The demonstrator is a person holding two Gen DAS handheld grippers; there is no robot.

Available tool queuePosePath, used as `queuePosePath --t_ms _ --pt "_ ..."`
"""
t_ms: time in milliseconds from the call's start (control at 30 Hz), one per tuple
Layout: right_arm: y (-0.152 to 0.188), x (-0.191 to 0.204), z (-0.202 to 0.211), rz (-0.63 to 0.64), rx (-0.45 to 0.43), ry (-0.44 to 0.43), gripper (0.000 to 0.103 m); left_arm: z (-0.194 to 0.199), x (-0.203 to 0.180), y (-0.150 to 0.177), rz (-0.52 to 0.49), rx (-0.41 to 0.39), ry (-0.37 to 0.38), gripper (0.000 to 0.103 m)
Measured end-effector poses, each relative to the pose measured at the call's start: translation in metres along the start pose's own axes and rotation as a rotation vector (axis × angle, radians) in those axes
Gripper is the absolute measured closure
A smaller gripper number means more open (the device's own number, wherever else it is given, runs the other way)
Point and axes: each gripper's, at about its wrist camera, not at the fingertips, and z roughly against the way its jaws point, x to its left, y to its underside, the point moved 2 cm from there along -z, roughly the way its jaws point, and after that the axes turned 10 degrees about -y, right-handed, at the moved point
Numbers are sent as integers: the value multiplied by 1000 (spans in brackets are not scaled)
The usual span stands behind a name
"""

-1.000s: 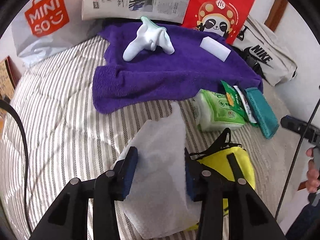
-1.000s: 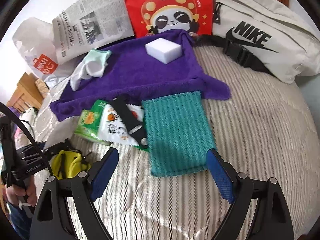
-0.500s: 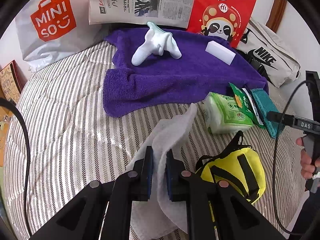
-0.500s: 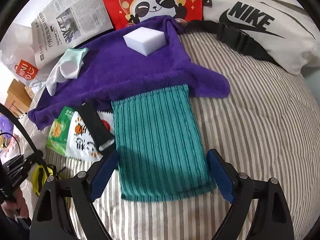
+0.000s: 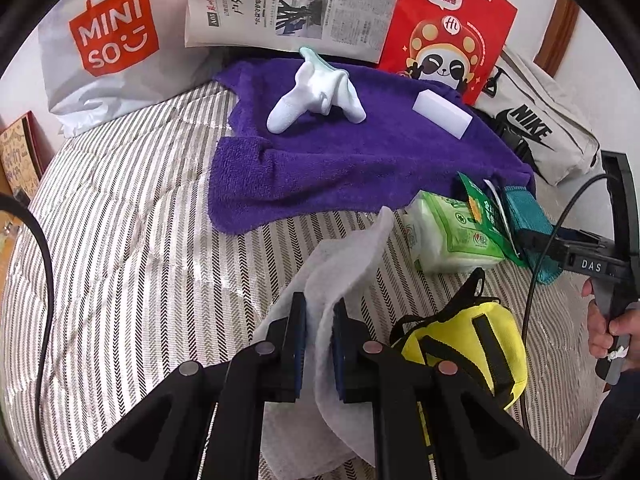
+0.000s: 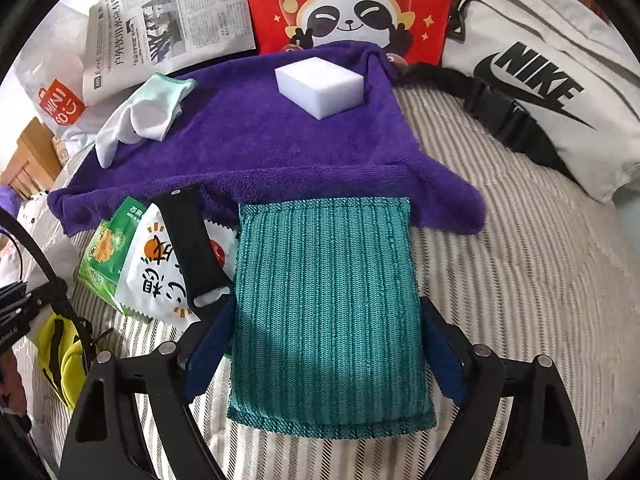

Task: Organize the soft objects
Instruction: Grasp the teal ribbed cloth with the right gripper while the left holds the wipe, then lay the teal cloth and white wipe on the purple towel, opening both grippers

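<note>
Left wrist view: my left gripper was clamped on a bunched fold of the white cloth, which lay on the striped bedcover with its free corner standing up beyond the pads. I judged the cloth thin, limp and light; the pinch on a gathered ridge suited it, since a flat edge would slip out.

Just right of it sat a yellow pouch with black straps, then a green wipes pack. Farther off, a purple towel carried a white sock and a white sponge block. At the rear I read "MINISO" on a white bag, and "NIKE" on a beige bag; a newspaper and a red panda bag bore Chinese print I could not make out. "DAS" showed on the other tool's body.

Right wrist view: my right gripper stood wide, its jaws closing, straddling the near end of the teal knitted cloth; its pads were beside the edges, not yet pressing. I judged this cloth thicker, padded and compliant, best taken across its near end. It lay flat on the bedcover, its far edge meeting the purple towel. Snack packets with a black strap across them lay just left.
</note>
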Motion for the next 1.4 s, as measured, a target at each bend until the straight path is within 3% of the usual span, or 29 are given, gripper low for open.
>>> queuePosePath --t_ms 233,567,800,1067,1400 --pt "5 -3 32 21 -23 29 17 8 3 -2 9 -4 6 93" --pt "-7 -6 64 -2 -85 -20 17 38 6 -18 45 -48 46 93" --pt "-29 2 72 18 -107 -49 17 50 -2 -35 18 -83 42 93" --pt "-53 7 69 41 -115 -78 17 46 -15 -56 -19 -101 51 93" --pt "-98 12 33 39 -58 -134 17 30 -26 -99 -53 -106 81 93"
